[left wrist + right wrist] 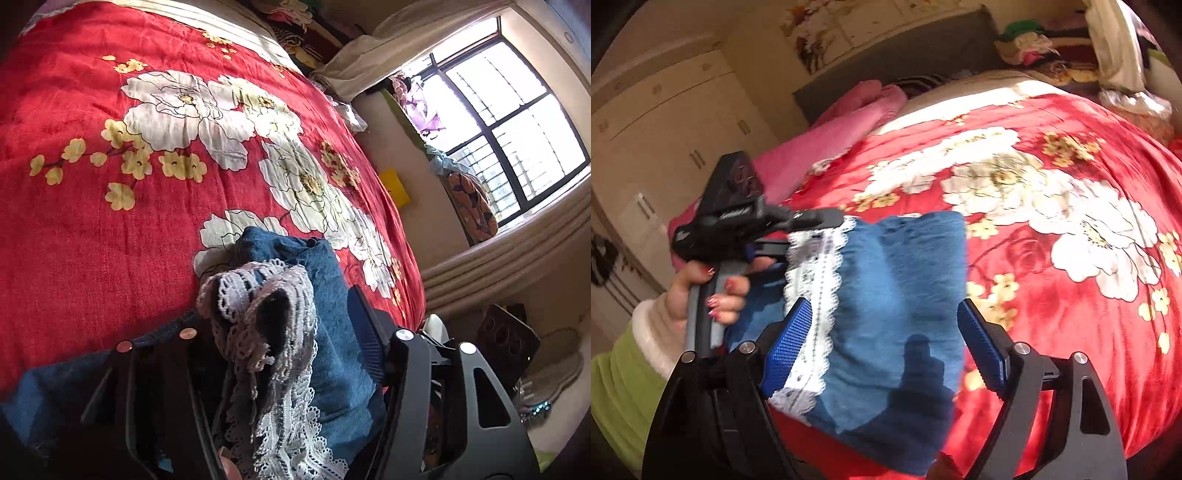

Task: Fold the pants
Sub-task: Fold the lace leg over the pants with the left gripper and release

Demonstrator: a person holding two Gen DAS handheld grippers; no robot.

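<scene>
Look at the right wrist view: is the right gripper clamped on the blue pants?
No. The right gripper stands wide open, its blue pads either side of the folded blue pants without pressing on them.

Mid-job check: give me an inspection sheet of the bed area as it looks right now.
Surface: red floral bedspread, rumpled.
Job's things: blue pants with white lace trim, folded into a compact block on the bedspread.
Clutter: pink blanket; clothes pile at the far end.
Grippers: left gripper shut on bunched lace and denim; right gripper open, fingers straddling the pants.
Cables: nothing seen.
Surroundings: wardrobe, barred window.
</scene>
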